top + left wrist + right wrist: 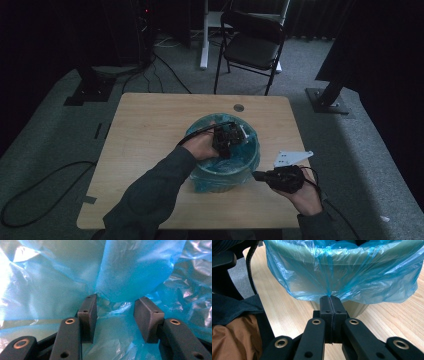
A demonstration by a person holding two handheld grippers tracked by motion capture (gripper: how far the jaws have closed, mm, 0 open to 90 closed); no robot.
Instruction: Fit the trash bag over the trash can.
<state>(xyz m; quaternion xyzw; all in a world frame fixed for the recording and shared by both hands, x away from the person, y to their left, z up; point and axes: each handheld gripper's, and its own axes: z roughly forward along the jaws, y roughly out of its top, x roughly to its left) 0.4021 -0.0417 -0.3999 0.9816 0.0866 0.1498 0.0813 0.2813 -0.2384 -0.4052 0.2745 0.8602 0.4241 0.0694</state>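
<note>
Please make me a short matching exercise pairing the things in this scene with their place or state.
Things:
1. left gripper
2. right gripper
3. blue bag
4. folding chair

Place or state:
A. on the floor beyond the table
B. jaws apart, down inside the bin
C. lines the bin, edge folded over its rim
D. jaws shut on the bag's hanging edge

Pairs: 1-B, 2-D, 3-C, 4-A

The high view looks down on the tabletop (150, 130); both gripper views sit close against the blue bag (342, 272) (shared overhead).
</note>
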